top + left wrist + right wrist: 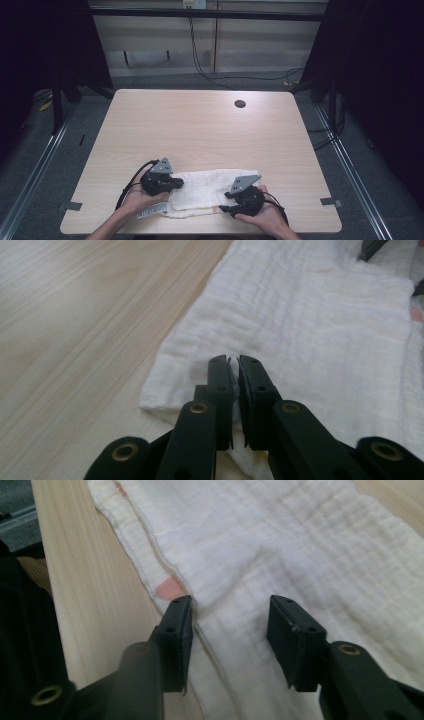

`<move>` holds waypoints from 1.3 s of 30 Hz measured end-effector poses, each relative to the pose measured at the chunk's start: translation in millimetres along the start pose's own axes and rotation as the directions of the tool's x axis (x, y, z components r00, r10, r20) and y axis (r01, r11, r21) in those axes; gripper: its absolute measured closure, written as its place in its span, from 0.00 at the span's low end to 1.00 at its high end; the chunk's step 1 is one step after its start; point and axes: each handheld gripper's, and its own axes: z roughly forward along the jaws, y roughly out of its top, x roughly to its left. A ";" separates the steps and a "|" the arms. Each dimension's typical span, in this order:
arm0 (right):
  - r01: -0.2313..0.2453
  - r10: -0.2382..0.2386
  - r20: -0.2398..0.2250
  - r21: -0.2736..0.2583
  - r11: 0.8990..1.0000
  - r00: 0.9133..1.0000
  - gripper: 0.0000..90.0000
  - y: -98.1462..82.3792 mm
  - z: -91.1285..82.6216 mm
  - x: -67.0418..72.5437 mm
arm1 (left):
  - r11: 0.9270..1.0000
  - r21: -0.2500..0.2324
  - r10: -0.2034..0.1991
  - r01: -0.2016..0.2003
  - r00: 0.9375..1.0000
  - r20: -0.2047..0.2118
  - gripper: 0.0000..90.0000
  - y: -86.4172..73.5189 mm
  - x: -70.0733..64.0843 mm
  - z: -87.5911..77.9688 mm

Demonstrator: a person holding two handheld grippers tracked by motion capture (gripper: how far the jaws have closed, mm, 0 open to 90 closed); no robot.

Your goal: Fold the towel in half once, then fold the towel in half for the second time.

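The left gripper (pixel 234 362) is seen with its jaws drawn together on a pinch of the white cloth (pixel 310 325); a thin fold of fabric is caught between the pads at the cloth's left end. The right gripper (pixel 230 615) is held with its jaws apart, straddling the cloth without pressing it; one pad rests beside a stitched hem and a small pink mark (pixel 169 588).

In the high view the cloth (pixel 210 192) is laid flat and folded near the front edge of the table (pixel 200 125), roughly midway between the front corners. The left gripper (pixel 172 184) is placed at the cloth's left end, the right gripper (pixel 227 205) at its right end, close to the front edge. A white label (pixel 150 212) is noted just off the cloth's front left corner. A dark round hole (pixel 240 104) is seen near the table's far edge.
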 end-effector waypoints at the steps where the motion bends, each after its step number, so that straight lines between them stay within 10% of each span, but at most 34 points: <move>1: -0.003 0.003 -0.008 0.000 1.000 1.000 0.67 -0.3 -0.7 -2.3 | 1.000 -0.013 0.000 0.000 1.000 0.010 0.95 -0.2 -0.5 1.4; 10: -0.061 0.062 -0.028 0.022 0.998 0.998 0.92 -12.5 -14.6 -12.9 | 1.000 -0.010 0.008 -0.008 0.999 0.033 0.96 6.0 -7.1 9.1; 22: -0.098 0.098 -0.008 0.041 0.994 0.995 0.94 -35.0 -37.0 -14.0 | 0.999 0.021 0.041 -0.043 0.995 0.088 0.97 21.0 -28.5 24.3; 39: -0.075 0.069 -0.069 -0.077 0.994 0.995 0.63 -0.7 -25.8 6.7 | 0.998 -0.060 -0.015 0.019 0.998 0.068 0.68 28.3 -14.9 7.4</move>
